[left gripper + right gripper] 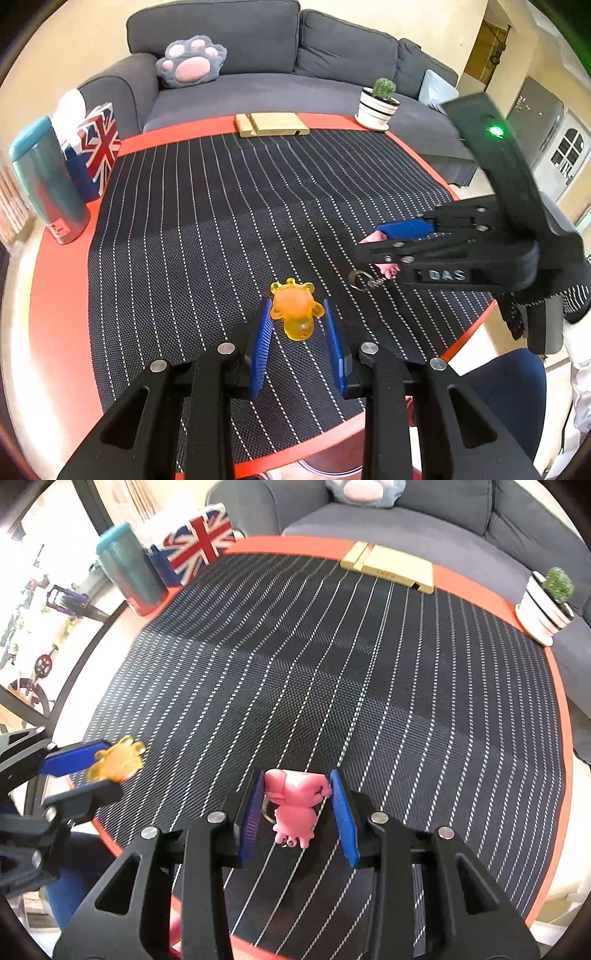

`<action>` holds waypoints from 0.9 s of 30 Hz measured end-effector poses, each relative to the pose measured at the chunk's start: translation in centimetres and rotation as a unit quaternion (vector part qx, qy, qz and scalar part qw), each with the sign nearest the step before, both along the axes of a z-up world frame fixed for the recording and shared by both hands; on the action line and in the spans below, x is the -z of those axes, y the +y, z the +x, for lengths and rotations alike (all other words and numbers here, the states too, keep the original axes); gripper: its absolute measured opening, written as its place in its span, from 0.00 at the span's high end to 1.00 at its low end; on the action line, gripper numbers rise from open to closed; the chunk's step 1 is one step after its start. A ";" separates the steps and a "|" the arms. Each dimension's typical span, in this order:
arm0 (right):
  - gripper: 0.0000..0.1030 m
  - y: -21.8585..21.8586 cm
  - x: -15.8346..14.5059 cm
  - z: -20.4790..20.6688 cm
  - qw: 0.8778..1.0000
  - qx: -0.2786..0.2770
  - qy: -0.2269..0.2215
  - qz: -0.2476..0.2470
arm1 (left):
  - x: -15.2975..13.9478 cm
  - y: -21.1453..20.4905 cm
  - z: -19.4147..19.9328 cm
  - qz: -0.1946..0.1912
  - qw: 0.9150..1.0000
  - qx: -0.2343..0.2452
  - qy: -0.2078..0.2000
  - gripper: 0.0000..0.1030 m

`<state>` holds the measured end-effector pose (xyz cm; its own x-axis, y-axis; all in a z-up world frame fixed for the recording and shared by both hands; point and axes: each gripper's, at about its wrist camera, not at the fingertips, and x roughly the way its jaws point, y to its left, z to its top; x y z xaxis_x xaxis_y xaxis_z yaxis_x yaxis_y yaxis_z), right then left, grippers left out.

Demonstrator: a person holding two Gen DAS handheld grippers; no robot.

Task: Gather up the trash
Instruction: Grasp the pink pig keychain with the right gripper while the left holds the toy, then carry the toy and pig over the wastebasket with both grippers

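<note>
- A round table with an orange rim [55, 280] carries a black mat with white dotted stripes [229, 206]; every place below is given relative to that mat.
- The left gripper [298, 320] hangs over the mat's near edge, its blue pads closed on an orange translucent animal toy [297, 310], which is held by its sides.
- The right gripper [298, 805] is over the near part of the mat, to the right of the left one. Its blue pads clamp a pink animal keychain toy [295, 806]; a metal key ring [364, 278] dangles from the toy just above the mat.
- In the left wrist view the right gripper [388, 245] comes in from the right side, with a green light on its body.
- Beyond the mat's far edge lies a pale wooden stand [273, 123] on the orange rim.
- At the mat's far right corner stands a small cactus in a white striped pot [378, 105].
- At the mat's far left corner stand a teal tumbler [46, 181] and, beside it, a Union Jack tissue box [96, 151].
- Behind the table is a dark grey sofa [295, 55] with a paw-shaped cushion [192, 61].
</note>
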<state>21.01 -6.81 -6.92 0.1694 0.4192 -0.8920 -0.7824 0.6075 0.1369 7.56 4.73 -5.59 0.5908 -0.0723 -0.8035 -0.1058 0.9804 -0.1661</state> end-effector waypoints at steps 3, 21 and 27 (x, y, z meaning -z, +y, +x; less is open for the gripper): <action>0.64 -1.0 -1.2 -1.4 1.000 0.003 -0.011 0.019 | -0.7 -0.6 -0.6 0.004 1.000 0.003 -0.008 0.73; 0.64 -10.6 -7.2 -12.6 0.992 0.005 -0.075 0.104 | -4.3 -6.1 -6.8 0.024 0.997 0.042 -0.056 0.73; 0.64 -12.5 -7.2 -15.7 0.991 -0.006 -0.072 0.115 | -4.8 -7.9 -9.5 0.022 0.996 0.050 -0.070 0.73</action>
<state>5.35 -19.31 0.28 0.2808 0.6118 -0.7395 -0.8110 0.5633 0.1581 -1.94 -3.17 -0.83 0.6888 -0.1025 -0.7177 0.0140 0.9916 -0.1283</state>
